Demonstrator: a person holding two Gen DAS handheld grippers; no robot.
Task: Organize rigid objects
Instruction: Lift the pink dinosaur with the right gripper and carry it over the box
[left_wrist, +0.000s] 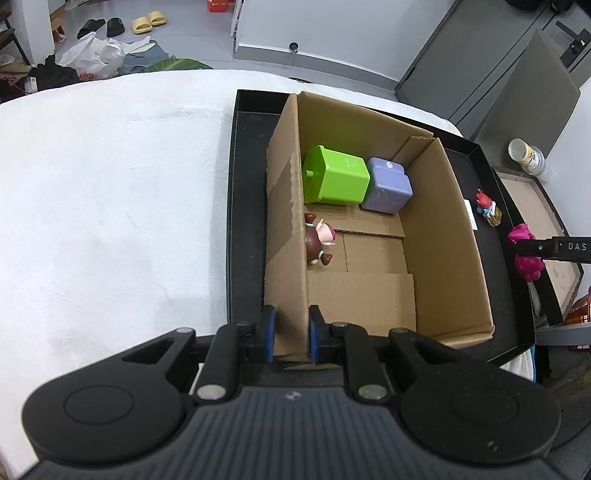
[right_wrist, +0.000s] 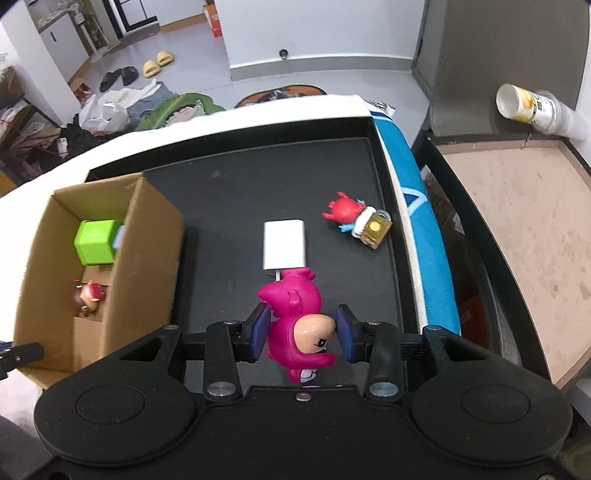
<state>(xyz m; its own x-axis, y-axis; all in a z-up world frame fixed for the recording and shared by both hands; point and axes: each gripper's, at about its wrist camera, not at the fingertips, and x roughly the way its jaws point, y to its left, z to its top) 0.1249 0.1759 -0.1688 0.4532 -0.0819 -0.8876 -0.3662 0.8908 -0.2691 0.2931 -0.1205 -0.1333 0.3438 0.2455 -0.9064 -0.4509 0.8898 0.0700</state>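
A cardboard box (left_wrist: 284, 206) stands in a black tray (left_wrist: 243, 221). Inside it lie a green block (left_wrist: 334, 177), a purple block (left_wrist: 388, 184) and a small brown figurine (left_wrist: 319, 240). My left gripper (left_wrist: 291, 332) is shut on the box's left wall near the front corner. My right gripper (right_wrist: 301, 334) is shut on a magenta figurine (right_wrist: 295, 310), held above the tray floor (right_wrist: 229, 206); the magenta figurine (left_wrist: 526, 251) also shows at the right edge of the left wrist view. A white charger (right_wrist: 284, 243) and a red figurine with a gold base (right_wrist: 354, 218) lie on the tray.
The tray rests on a white cloth-covered surface (left_wrist: 110, 192). A blue-and-white band (right_wrist: 417, 229) runs along the tray's right side. Beyond it stands a side table (right_wrist: 517, 229) with a tipped cup (right_wrist: 524, 107). Clothes, bags and slippers (right_wrist: 157, 62) litter the floor behind.
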